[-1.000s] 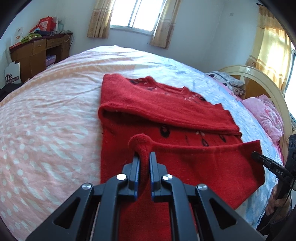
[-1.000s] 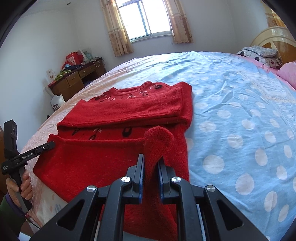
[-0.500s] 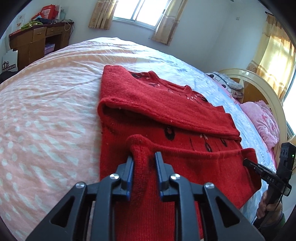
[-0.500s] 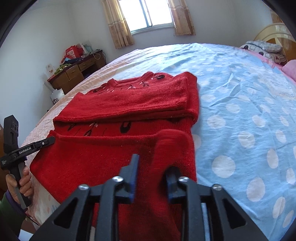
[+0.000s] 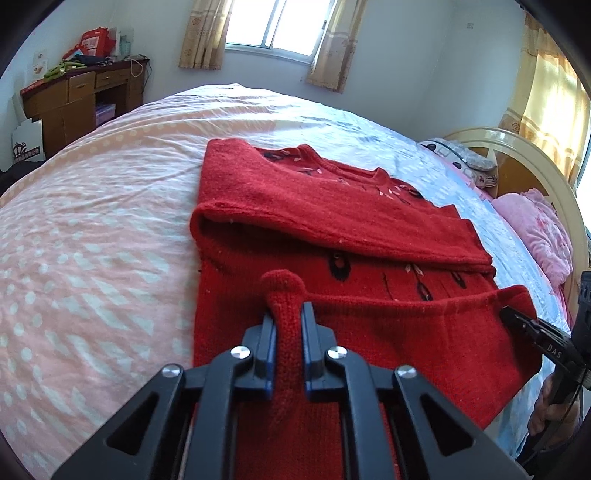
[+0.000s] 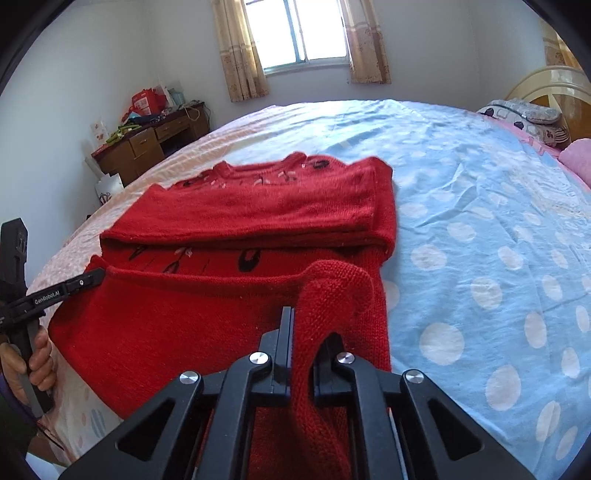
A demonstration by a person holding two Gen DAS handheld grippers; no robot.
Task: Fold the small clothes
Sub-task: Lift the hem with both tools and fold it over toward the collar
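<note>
Both grippers have just been closing their jaws again after a brief loosening half a second back, and each bunch of red knit that had been sitting loose between spread fingers is now being squeezed tight. On the near left corner of the red sweater (image 5: 332, 229), the left gripper (image 5: 288, 314) is pinching a raised hump of the hem, the fabric bulging up above its fingertips. At the opposite near corner, the right gripper (image 6: 306, 325) is clamping a similar fold of the hem, which is arching up and over toward its right finger. In the right wrist view the left gripper's black tip is showing at the sweater's far-left edge, with a hand (image 6: 37, 362) wrapping its handle. The sweater is lying flat on the bed (image 6: 480, 221), straddling the line where the pink dotted sheet is meeting the blue dotted one; its upper part, sleeves included, is already folded across the chest, and its neckline is pointing toward the window (image 6: 299, 33). A wooden desk (image 5: 77, 99) is standing against the far wall, and a pink pillow (image 5: 535, 229) is resting by the headboard.
</note>
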